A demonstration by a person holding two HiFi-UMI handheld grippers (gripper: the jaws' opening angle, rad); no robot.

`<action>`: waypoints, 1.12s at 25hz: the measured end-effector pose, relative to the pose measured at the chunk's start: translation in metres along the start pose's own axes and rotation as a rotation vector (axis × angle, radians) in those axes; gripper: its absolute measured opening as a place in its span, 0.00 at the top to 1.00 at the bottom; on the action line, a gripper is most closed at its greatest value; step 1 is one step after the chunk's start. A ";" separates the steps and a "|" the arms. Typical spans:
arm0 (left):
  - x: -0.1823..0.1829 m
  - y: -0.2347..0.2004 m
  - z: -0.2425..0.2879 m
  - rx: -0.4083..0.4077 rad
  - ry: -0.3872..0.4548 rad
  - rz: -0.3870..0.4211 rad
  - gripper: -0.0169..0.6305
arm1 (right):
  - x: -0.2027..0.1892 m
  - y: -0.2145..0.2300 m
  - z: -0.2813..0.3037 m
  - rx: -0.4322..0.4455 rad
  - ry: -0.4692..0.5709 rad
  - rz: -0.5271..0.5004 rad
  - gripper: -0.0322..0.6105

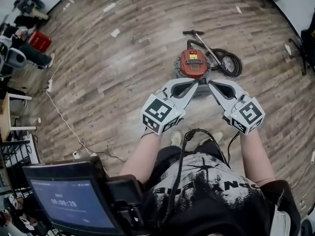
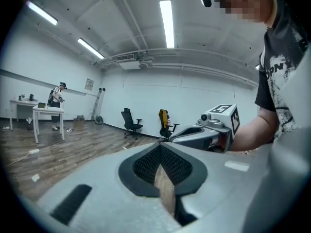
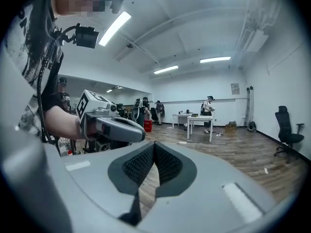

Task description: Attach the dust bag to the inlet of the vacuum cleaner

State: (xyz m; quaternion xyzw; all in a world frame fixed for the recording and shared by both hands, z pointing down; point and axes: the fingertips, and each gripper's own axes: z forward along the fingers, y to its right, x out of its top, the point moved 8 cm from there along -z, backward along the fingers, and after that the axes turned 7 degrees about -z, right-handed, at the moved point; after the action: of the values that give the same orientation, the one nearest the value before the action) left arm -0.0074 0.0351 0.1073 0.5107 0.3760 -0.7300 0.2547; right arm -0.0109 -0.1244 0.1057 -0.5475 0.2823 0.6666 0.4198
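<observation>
With jaws pressed together on nothing, the left gripper [image 1: 193, 85] and right gripper [image 1: 212, 86] point toward the frame's centre, the red vacuum cleaner [image 1: 193, 63] just above their tips, about equally near both; no dust bag shows.

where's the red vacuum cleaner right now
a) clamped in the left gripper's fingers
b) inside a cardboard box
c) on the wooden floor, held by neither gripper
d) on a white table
C: in the head view the vacuum cleaner stands on the wooden floor, while the left gripper and right gripper show in front of it with their fingers shut on nothing.
</observation>
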 end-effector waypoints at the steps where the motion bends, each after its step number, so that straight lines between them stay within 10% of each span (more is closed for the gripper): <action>1: 0.005 0.003 -0.010 0.006 0.005 0.008 0.97 | 0.007 -0.007 0.000 0.006 0.015 -0.002 0.94; 28: 0.002 0.008 -0.098 0.091 0.029 0.047 0.97 | 0.027 -0.062 0.036 0.085 0.053 -0.103 0.94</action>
State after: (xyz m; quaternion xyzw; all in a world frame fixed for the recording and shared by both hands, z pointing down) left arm 0.0522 0.1095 0.0843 0.5408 0.3342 -0.7327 0.2429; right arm 0.0237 -0.0575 0.0931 -0.5604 0.2927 0.6168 0.4689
